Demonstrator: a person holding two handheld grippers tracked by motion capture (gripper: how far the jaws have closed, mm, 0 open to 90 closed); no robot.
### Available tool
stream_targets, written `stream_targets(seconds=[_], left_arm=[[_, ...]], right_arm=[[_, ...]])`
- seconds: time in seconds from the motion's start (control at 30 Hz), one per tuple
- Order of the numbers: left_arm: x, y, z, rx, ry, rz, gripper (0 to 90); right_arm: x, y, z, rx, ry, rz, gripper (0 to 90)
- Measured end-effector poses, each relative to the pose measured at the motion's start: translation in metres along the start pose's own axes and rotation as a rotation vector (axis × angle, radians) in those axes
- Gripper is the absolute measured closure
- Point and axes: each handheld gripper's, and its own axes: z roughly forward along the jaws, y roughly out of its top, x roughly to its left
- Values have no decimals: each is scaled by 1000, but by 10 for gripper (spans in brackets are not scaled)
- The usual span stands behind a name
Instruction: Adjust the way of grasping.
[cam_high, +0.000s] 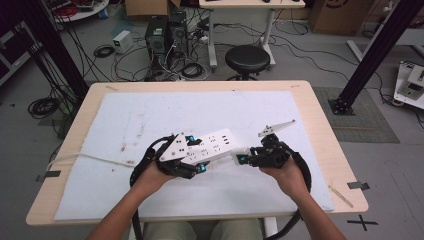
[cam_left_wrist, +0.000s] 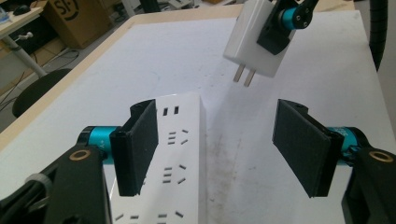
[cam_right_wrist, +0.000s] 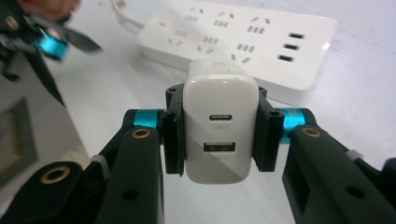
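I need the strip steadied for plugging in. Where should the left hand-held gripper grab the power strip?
Across the power strip's narrow width, coming from above, near its end: the long flat sides are parallel, and the left hand-held gripper stands open, one side beside a pad.

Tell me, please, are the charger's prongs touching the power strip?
Apart: in the left gripper view the charger hangs above the power strip, mat visible between.

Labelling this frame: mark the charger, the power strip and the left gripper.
charger (cam_right_wrist: 220, 126): right gripper view, its port face.
power strip (cam_left_wrist: 180, 140): left gripper view, its socket face.
left gripper (cam_left_wrist: 217, 151): left gripper view, midway between its open jaws.
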Motion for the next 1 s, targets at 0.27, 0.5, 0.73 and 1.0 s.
stream_targets(seconds=[0.27, 0.5, 0.73, 1.0], left_arm=[[13, -12, -15, -44, 41, -124, 307], [26, -25, -28, -77, 67, -226, 243], [31, -36, -44, -68, 127, -245, 242], [37, -45, -58, -95, 171, -246, 237]], right_arm=[[-5, 4, -17, 65, -77, -80, 638], [-11, 6, -31, 146, -144, -188, 638], [-13, 7, -37, 196, -180, -255, 638], [-19, 3, -42, 202, -190, -260, 637]])
